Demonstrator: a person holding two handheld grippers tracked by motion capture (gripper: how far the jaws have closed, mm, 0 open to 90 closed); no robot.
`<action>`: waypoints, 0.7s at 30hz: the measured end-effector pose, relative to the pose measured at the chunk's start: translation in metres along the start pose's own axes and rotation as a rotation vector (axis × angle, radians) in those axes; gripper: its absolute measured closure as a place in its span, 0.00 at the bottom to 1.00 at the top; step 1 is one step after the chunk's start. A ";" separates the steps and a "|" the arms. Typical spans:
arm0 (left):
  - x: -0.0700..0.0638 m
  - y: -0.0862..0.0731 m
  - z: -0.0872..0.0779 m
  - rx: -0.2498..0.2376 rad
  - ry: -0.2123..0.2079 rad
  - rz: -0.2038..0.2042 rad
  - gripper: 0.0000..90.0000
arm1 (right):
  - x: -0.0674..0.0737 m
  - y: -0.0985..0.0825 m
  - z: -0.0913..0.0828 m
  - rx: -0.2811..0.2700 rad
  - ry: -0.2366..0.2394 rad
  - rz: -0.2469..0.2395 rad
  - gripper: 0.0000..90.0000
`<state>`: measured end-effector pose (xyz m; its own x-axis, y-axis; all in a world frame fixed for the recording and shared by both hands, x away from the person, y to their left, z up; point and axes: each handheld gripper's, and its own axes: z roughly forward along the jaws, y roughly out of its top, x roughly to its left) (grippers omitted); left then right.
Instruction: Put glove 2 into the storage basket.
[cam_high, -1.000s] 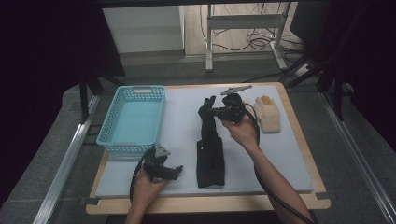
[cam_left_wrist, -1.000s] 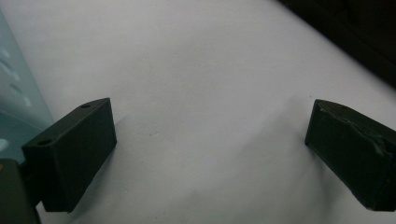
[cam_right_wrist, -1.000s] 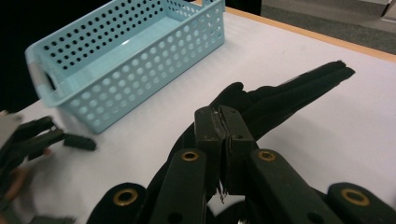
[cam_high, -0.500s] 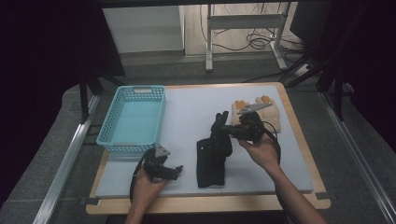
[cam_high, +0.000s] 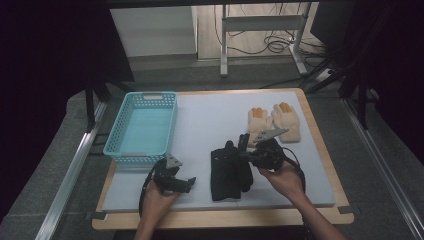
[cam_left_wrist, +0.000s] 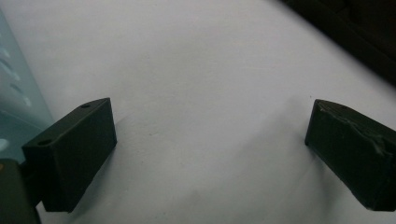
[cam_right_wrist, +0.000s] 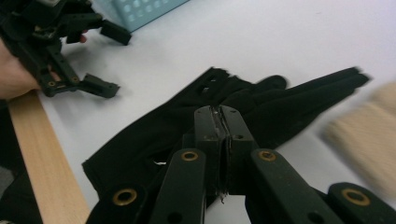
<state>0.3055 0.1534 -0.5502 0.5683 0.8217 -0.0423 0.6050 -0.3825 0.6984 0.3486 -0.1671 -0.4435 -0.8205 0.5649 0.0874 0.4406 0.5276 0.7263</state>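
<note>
Right claw (cam_high: 249, 151), jaws clenched on a fold of black glove (cam_high: 230, 170), positions it on the desk (cam_high: 210, 120); left claw (cam_high: 186, 183), released, waits beside the basket (cam_high: 142, 127).

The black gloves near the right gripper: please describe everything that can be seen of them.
The black gloves look like soft dark fabric. They lie flat on the white table mat, seemingly one on top of the other, cuffs toward the person and fingers pointing away. The right gripper, jaws closed, is over their finger end; whether it pinches any fabric cannot be told. The beige gloves lie apart, farther back.
</note>
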 end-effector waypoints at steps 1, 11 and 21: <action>0.000 0.000 0.000 0.000 0.000 0.000 0.03 | 0.003 0.001 0.004 0.004 0.009 -0.005 0.96; 0.000 0.000 0.000 -0.002 0.000 -0.004 0.03 | 0.032 0.012 0.052 0.067 0.066 -0.055 0.93; 0.000 0.000 0.000 0.000 0.000 0.000 0.03 | 0.034 0.026 0.065 0.061 0.081 -0.077 0.74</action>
<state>0.3055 0.1535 -0.5501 0.5686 0.8215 -0.0420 0.6049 -0.3829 0.6982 0.3555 -0.0929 -0.4662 -0.8786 0.4691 0.0897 0.3943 0.6064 0.6905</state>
